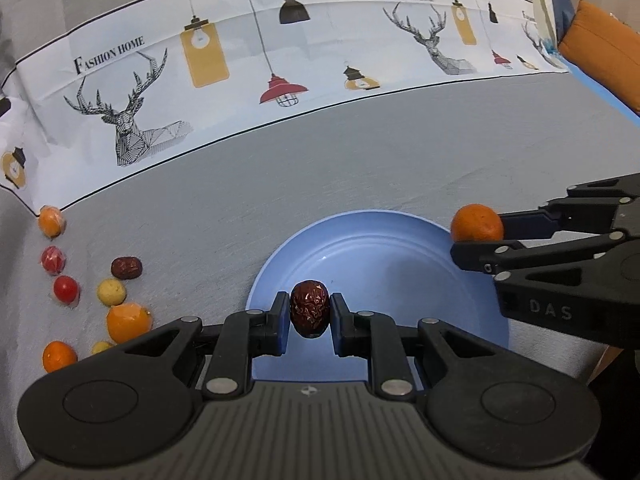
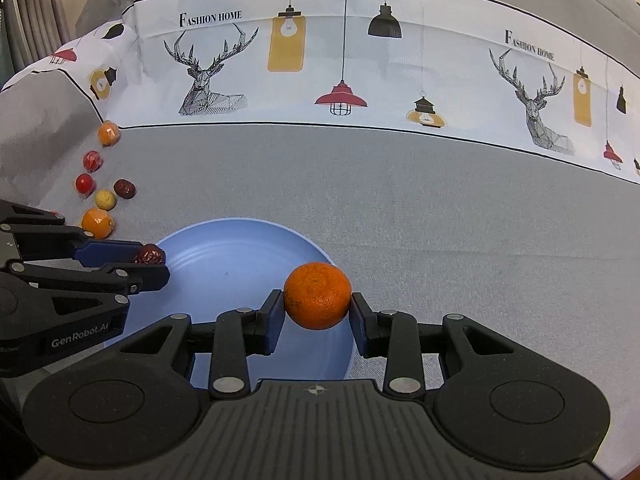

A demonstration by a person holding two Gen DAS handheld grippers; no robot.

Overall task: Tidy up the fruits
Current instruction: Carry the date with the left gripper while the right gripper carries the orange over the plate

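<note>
My left gripper [image 1: 310, 312] is shut on a wrinkled dark red date [image 1: 310, 309], held over the near left part of a light blue plate [image 1: 360, 240]. My right gripper [image 2: 318, 304] is shut on an orange mandarin [image 2: 318, 295], hanging above the plate's [image 2: 224, 256] right rim. From the left wrist view, the right gripper [image 1: 476, 236] with its mandarin [image 1: 477, 223] comes in from the right. In the right wrist view the left gripper [image 2: 154, 262] and its date [image 2: 152, 255] sit at the plate's left edge. The plate itself holds nothing.
Loose fruit lies left of the plate on the grey cloth: another date [image 1: 126, 268], a yellow ball [image 1: 111, 292], red fruits [image 1: 65, 289], several oranges [image 1: 128, 322]. A printed cloth band [image 1: 280, 52] runs behind. An orange cushion [image 1: 600, 52] sits far right.
</note>
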